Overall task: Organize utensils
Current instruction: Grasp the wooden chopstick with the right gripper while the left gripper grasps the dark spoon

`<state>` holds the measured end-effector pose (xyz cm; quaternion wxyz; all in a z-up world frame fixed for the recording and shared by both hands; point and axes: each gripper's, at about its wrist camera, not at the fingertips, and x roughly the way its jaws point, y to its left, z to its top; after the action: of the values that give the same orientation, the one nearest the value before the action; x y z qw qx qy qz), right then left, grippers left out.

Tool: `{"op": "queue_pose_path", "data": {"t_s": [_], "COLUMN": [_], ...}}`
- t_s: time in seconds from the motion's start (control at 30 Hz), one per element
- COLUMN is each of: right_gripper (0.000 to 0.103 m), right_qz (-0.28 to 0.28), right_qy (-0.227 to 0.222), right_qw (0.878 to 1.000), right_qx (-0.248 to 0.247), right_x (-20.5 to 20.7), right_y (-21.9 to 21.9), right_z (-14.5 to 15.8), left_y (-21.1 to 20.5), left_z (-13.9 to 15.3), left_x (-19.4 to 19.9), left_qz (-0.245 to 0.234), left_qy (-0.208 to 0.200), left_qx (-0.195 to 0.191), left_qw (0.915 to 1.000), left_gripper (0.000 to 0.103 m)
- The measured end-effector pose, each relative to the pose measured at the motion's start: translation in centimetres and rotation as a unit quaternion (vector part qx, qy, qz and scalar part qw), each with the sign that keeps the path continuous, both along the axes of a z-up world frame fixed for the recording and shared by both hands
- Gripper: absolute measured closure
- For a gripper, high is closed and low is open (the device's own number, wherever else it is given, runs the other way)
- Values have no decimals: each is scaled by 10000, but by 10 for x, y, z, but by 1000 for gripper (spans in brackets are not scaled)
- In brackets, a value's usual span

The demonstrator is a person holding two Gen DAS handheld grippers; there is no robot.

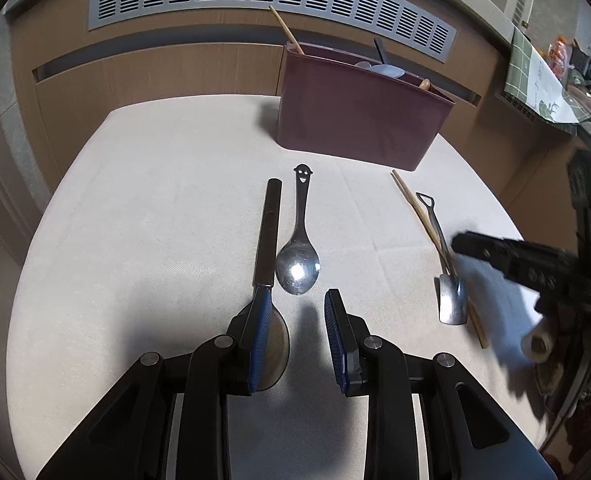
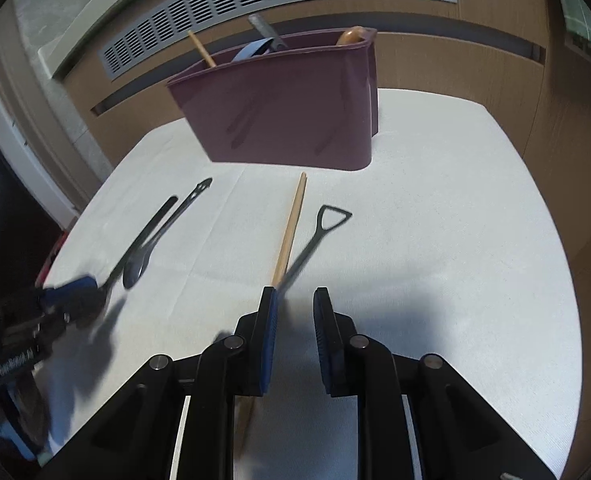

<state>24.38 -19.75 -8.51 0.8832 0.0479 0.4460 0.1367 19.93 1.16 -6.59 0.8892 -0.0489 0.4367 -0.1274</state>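
On the pale cloth-covered table (image 1: 135, 208), farthest left, lies a long spoon with a flat dark handle (image 1: 268, 232), its bowl partly hidden under the left finger of the left gripper (image 1: 298, 300). Just to its right lies a shiny steel spoon with a smiling face cut into its handle end (image 1: 299, 256), its bowl toward the camera, close beside the dark handle; whether they touch cannot be told. The left gripper hovers low over both bowls with its blue-padded jaws spread wide, holding nothing.

Further right, a slim wooden chopstick (image 1: 423, 220) lies crossed with a small steel shovel-shaped spoon with a triangular loop handle (image 1: 449, 284) (the shovel's shaft passes over the stick). The right gripper (image 2: 294, 294) hangs above this pair, jaws parted with the shovel's shaft and the chopstick running in between the blue pads (image 2: 269, 336), gripping neither.

Behind everything, at the table's far edge, stands the maroon plastic utensil holder (image 1: 355, 120), with a wooden stick and a few other utensils in it.
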Motion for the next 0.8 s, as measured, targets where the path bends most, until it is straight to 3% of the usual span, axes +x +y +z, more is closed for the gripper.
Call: {"op": "queue_pose_path", "data": {"t_s": [0.1,0.3,0.5,0.63,0.7,0.8], "right_gripper": [85,85,86,86,94,97], "right_qz": [-48,242,274,358,442,549], "right_qy": [88,-468,-206,-269,-272,-297], "right_qw": [9999,9974,9967,9951,9947,9950], "right_qx": [-8,-492,-729,-880,-885,-779], "right_x": [12,20,47,48,48,45], "right_y": [6,27,37,43,44,44], "right_z": [-3,6,-7,-7,-6,-5], "left_y": [0,0,3,7,8,9], "left_z": [-1,-5,-3,-3,-3,-3], "left_x": [1,6,4,5,5,5], "left_qz": [17,57,44,105,108,109], "left_qy": [18,89,47,17,16,17], "left_qx": [16,30,1,-18,-23,-38], "left_qw": [10000,9999,10000,9999,9999,9999], "left_gripper": [74,74,74,74,74,74]}}
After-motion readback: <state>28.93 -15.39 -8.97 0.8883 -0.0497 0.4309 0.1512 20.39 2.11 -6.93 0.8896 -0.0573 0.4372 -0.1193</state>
